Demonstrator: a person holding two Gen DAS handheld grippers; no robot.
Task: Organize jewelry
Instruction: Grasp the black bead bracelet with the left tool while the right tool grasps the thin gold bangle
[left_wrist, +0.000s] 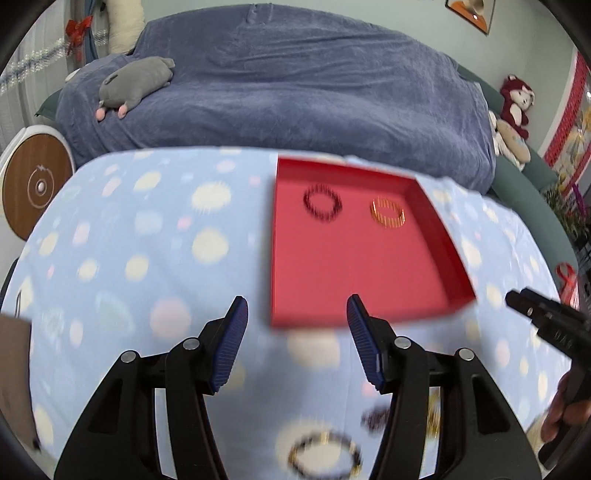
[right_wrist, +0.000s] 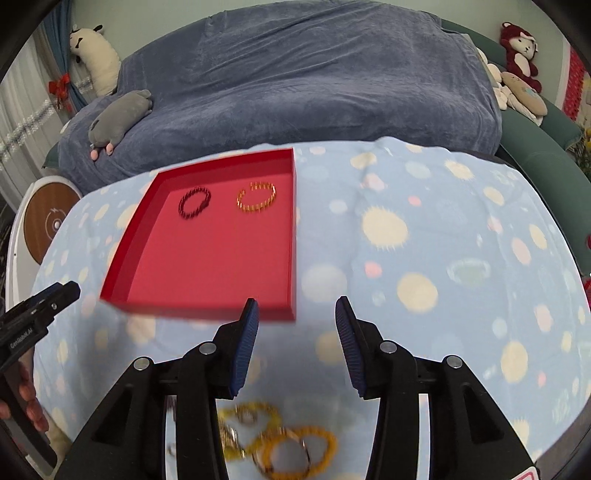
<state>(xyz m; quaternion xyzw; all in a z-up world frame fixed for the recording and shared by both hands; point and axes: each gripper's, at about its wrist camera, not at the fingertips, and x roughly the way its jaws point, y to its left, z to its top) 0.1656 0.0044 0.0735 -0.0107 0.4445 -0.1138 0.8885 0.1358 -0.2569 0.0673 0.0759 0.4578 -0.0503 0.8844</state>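
A red tray (left_wrist: 354, 280) (right_wrist: 207, 273) lies on the spotted blue cloth. In it lie a dark red bead bracelet (left_wrist: 322, 203) (right_wrist: 194, 202) and a gold bracelet (left_wrist: 387, 213) (right_wrist: 256, 197), side by side at the far end. My left gripper (left_wrist: 295, 314) is open and empty, just short of the tray's near edge. A dark and gold bracelet (left_wrist: 325, 458) and a dark bracelet (left_wrist: 376, 419) lie under it. My right gripper (right_wrist: 297, 314) is open and empty by the tray's near right corner. Yellow bracelets (right_wrist: 280, 439) lie in a pile beneath it.
The table cloth (right_wrist: 424, 258) ends at a blue-covered sofa (left_wrist: 295, 92) with a grey plush (left_wrist: 136, 83). More plush toys (right_wrist: 517, 55) sit at the far right. A round wood-faced device (left_wrist: 35, 184) stands left. A brown box edge (left_wrist: 11, 369) is near left.
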